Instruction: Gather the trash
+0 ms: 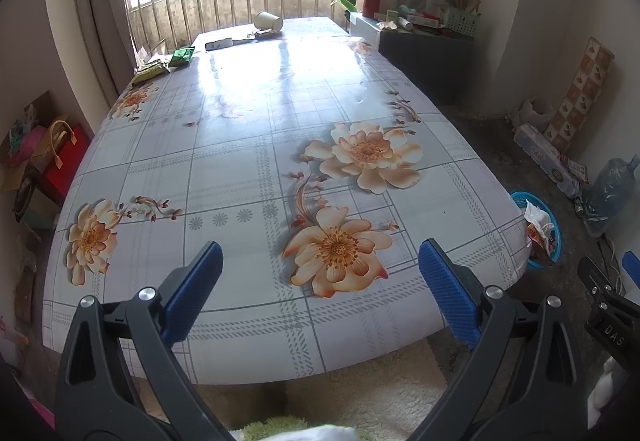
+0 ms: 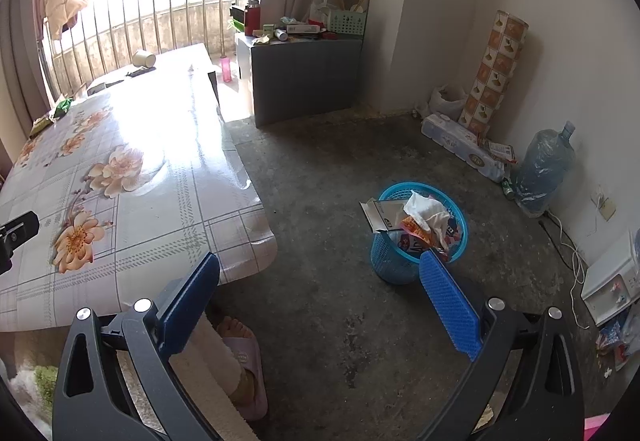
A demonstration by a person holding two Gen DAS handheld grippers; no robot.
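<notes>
A blue mesh trash basket [image 2: 416, 241] stands on the floor right of the table, holding a white tissue [image 2: 426, 213], a white box and wrappers; it also shows in the left wrist view [image 1: 542, 229]. My left gripper [image 1: 320, 261] is open and empty over the near edge of the flowered table [image 1: 248, 161]. My right gripper [image 2: 320, 273] is open and empty above the floor, left of and nearer than the basket. At the table's far end lie a tipped paper cup [image 1: 269, 21], a white box [image 1: 219, 44] and green packets [image 1: 182, 57].
A grey cabinet [image 2: 304, 77] with clutter stands against the far wall. A water jug [image 2: 544, 169], a patterned roll [image 2: 496, 69] and a wrapped pack lie along the right wall. A foot in a slipper [image 2: 240, 361] is below the table edge. Bags sit on the floor left [image 1: 56, 157].
</notes>
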